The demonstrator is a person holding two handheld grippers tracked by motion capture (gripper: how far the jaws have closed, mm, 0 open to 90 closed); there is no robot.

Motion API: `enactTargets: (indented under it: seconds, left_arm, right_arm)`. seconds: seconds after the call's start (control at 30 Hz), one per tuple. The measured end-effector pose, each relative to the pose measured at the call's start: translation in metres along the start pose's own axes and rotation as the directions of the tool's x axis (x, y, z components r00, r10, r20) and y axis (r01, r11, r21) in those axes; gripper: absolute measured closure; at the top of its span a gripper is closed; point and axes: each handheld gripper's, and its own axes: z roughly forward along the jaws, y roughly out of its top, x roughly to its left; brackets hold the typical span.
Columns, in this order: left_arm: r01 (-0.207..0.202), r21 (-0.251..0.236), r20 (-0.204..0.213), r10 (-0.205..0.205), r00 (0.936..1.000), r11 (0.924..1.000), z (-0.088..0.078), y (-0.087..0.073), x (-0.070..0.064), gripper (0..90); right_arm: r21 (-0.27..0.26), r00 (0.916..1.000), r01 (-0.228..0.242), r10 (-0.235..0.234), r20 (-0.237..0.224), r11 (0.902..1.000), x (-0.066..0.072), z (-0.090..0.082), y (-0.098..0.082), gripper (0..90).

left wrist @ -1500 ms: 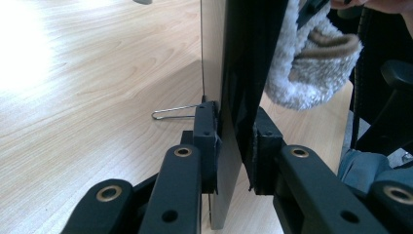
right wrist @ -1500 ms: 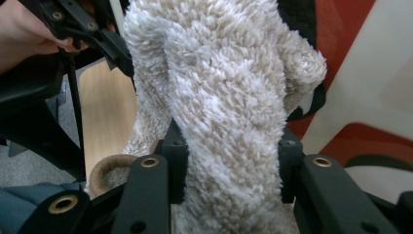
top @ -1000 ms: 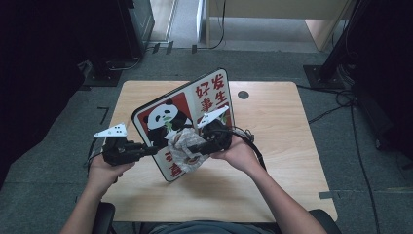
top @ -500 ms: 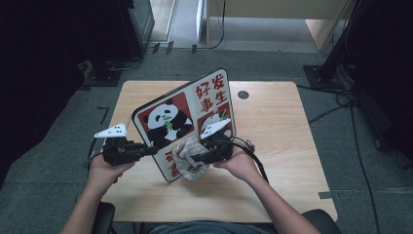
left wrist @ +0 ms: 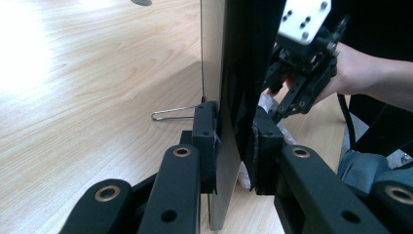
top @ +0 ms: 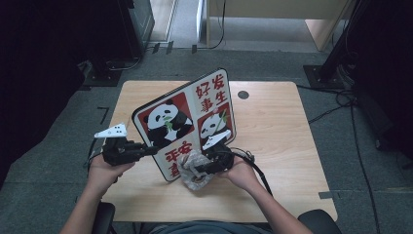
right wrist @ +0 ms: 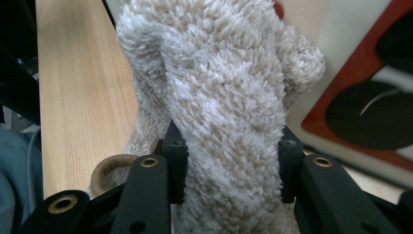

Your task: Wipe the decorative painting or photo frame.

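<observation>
The panda board (top: 187, 122) carries red Chinese characters: 好, 发, 事, 生 in its panel at 1 o'clock, and more, partly hidden, at 6 o'clock.

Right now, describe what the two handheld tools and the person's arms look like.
Both tools, left and right, are black, with linked jaw arms joined by brass-ringed pivots and blocky black pads. Each carries a pale three-cornered plate with small holes on top. A black cable trails from the right one. The forearms are bare, with no sleeves showing.
</observation>
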Motion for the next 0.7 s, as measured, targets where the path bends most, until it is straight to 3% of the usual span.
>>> enactTargets:
  seconds: [0.33,0.57,0.7]
  left_arm:
    - [0.007,0.0,-0.002,-0.007,1.0,1.0,-0.001,0.0,0.001,76.6]
    - [0.009,0.002,-0.002,-0.009,1.0,1.0,-0.001,0.001,0.001,76.6]
    - [0.01,0.003,-0.001,-0.01,0.9999,0.9999,-0.001,0.001,0.001,76.5]
  right_arm:
    - [-0.01,0.9996,-0.023,0.023,-0.016,0.9997,-0.001,-0.002,-0.003,62.0]
    - [-0.042,0.9988,-0.036,0.035,-0.034,0.9985,0.003,-0.021,0.007,62.4]
    - [-0.06,0.999,-0.032,0.03,-0.034,0.9977,0.01,-0.036,0.022,62.6]
